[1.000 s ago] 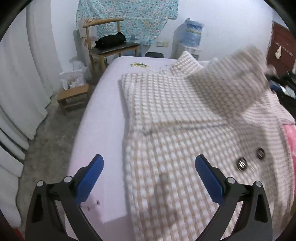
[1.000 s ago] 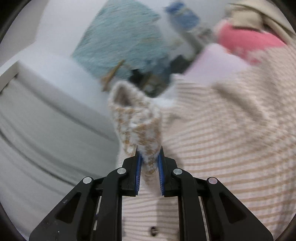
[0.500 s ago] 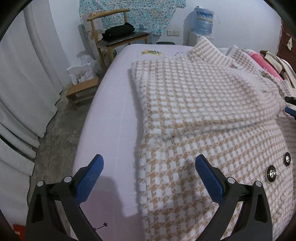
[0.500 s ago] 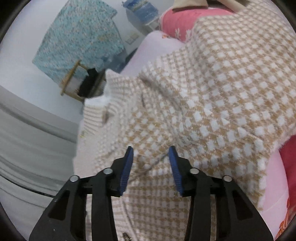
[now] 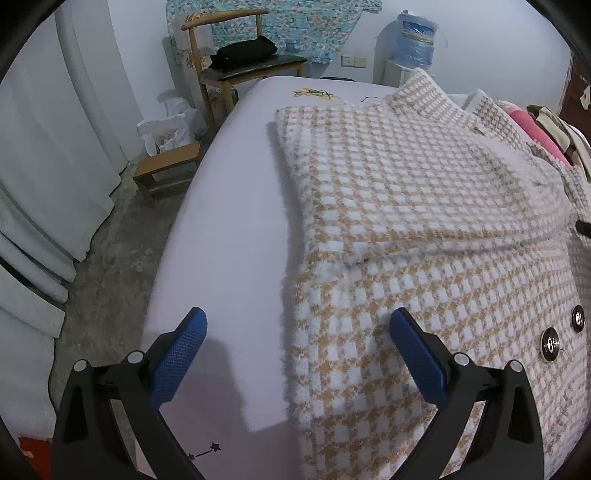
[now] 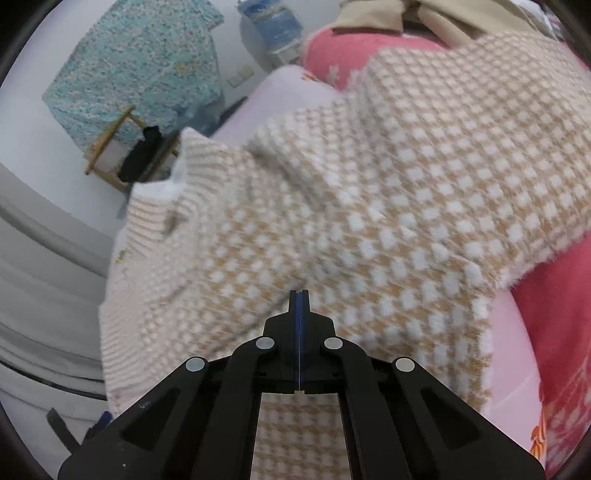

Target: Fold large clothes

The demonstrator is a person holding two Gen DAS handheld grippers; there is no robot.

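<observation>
- Now, through my left wrist view, my left tool (image 5: 297,334) has its blue pads spread wide apart with nothing gripped; one pad hangs over the bare bed sheet and the other over the coat's near edge.
- From that same view, the checked coat (image 5: 424,236) lies flat on the pale lilac bed (image 5: 229,206), with one sleeve (image 5: 410,192) folded across its chest and the collar (image 5: 424,96) at the far end.
- Two dark buttons (image 5: 552,345) sit on the coat front at the right side of this view.
- Beyond the bed stand a wooden chair (image 5: 236,62) with a black bag on its seat, a low stool (image 5: 166,168), a patterned teal cloth (image 5: 295,26) on the wall and a water bottle (image 5: 415,37).
- Through my right wrist view, my right tool (image 6: 299,295) has its pads pressed fully together, with no fabric caught between them; the tips point down over the coat.
- In this view the coat (image 6: 388,206) fills the middle, somewhat blurred, and its hem edge overlaps a pink-red cloth (image 6: 554,314) at the right.
- Further pink and beige clothes (image 6: 369,37) are piled at the top.
</observation>
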